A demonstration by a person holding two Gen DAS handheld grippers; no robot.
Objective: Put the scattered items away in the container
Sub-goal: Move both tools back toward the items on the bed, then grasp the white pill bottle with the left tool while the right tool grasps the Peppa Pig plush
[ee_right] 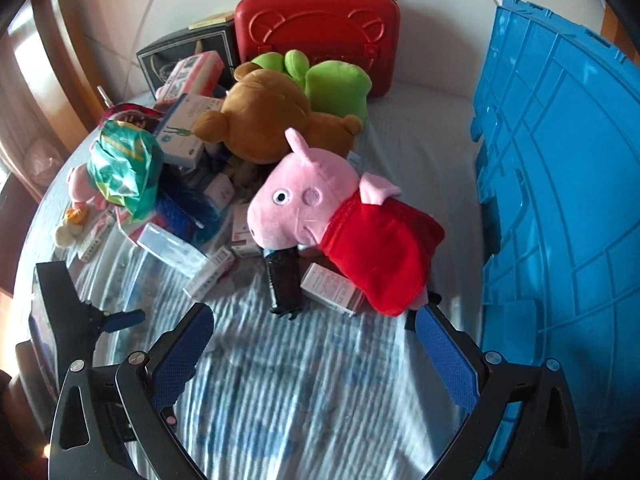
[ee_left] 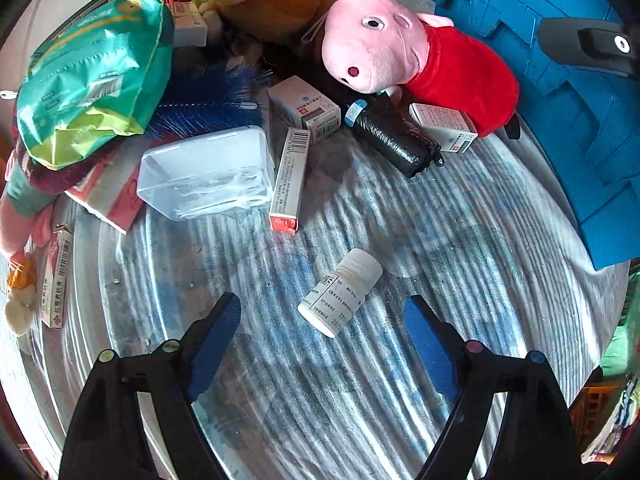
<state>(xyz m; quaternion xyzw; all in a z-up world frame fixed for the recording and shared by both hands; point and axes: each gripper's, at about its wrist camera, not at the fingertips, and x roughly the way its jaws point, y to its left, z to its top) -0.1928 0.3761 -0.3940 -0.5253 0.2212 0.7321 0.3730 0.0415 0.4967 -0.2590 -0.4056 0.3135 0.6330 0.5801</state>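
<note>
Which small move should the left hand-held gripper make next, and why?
Probably ease the left hand-held gripper forward and close on the small white plastic bottle. The bottle lies on its side on the blue-and-white striped cover, apart from the pile and just ahead of the open blue fingers, so nothing blocks the grasp. The blue plastic crate waits to the right.

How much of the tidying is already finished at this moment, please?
Nothing looks finished; the inside of the blue container is not visible. Both the left gripper and right gripper are open, empty. The white bottle lies between the left fingers. The pig plush, boxes and other toys remain scattered.
</note>
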